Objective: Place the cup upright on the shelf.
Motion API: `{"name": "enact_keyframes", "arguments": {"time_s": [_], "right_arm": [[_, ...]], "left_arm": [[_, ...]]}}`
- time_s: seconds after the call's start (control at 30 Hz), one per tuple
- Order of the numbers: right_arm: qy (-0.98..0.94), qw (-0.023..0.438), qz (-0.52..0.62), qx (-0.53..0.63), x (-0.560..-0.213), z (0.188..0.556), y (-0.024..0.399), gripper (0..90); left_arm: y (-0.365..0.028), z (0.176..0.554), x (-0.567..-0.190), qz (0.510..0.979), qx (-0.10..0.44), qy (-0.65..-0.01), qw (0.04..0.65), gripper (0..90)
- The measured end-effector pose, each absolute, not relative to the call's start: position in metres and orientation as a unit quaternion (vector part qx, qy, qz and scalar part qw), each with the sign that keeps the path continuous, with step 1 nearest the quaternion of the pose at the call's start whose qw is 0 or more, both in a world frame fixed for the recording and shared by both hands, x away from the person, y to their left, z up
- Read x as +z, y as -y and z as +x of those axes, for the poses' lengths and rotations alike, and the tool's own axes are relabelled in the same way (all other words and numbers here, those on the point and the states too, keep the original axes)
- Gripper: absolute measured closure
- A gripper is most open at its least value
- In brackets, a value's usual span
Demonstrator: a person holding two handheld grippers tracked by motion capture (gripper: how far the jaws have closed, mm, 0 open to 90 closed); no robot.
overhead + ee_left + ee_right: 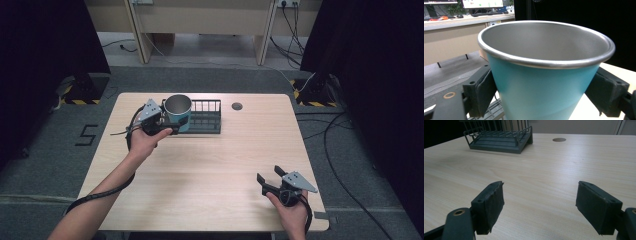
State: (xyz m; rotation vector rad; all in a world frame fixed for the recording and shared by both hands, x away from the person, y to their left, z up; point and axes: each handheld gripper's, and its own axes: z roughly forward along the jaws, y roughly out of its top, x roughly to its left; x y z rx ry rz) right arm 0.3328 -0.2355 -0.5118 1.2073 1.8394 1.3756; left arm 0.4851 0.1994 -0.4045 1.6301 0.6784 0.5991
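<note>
The left tongs (167, 121) are clamped on a teal metal cup (178, 113): in the left gripper view the two black pads (484, 91) press against opposite sides of the cup's teal wall (541, 92), below its rolled steel rim. The cup stands upright between the jaws, its open mouth facing up, its inside bare steel. It sits at the left end of a dark wire rack (206, 116), straight ahead of the left hand (145, 142); whether its base rests on the rack or hangs just above it, I cannot tell. A few rack wires (495, 112) show beneath the cup, near the left pad.

The right tongs (270, 177) are well apart from the cup, near the front right of the desk (210, 170), held in the right hand (292, 212). Their jaws stand wide apart with nothing between them but bare wood (539, 195). Far ahead of them and to their left lies the rack (499, 138); a round grommet (559, 139) sits in the desktop beyond, to the right of the rack.
</note>
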Motion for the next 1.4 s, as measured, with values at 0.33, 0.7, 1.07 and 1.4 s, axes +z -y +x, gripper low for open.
{"name": "enact_keyframes", "arguments": {"time_s": [0.33,0.7,1.07,1.4], "right_arm": [[-0.682,0.269,0.448,0.511,-0.512,0.333,0.235,23.0],[-0.683,0.270,0.448,0.510,-0.512,0.333,0.236,23.0],[-0.682,0.268,0.449,0.511,-0.512,0.333,0.236,23.0],[-0.683,0.269,0.448,0.510,-0.512,0.333,0.236,23.0]], "left_arm": [[-0.194,0.492,-0.401,0.701,0.261,-0.294,0.595,15.9],[-0.193,0.502,-0.401,0.700,0.265,-0.304,0.589,15.9],[-0.188,0.509,-0.400,0.701,0.266,-0.308,0.586,15.9],[-0.186,0.517,-0.394,0.697,0.270,-0.312,0.586,15.9]]}}
